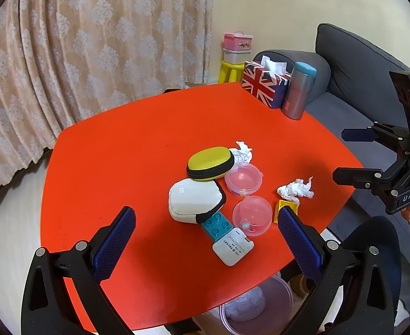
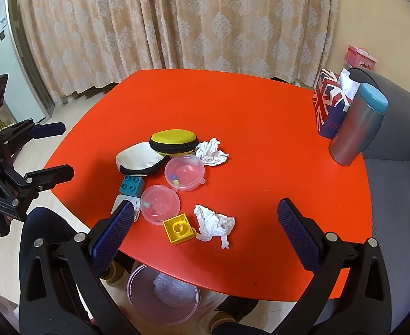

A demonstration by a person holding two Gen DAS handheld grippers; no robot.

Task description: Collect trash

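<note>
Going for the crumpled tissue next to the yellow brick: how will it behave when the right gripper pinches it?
The crumpled tissue looks soft and very light, so it will likely squash flat between the pads. A loose tail hangs off it, so it may trail. It touches the yellow brick, which could get nudged.

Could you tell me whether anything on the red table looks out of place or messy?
Yes: two crumpled white tissues lie loose on the red table. One tissue sits beside the yellow zip case; the other tissue touches the yellow brick near the front edge. Nothing looks spilled or broken.
</note>
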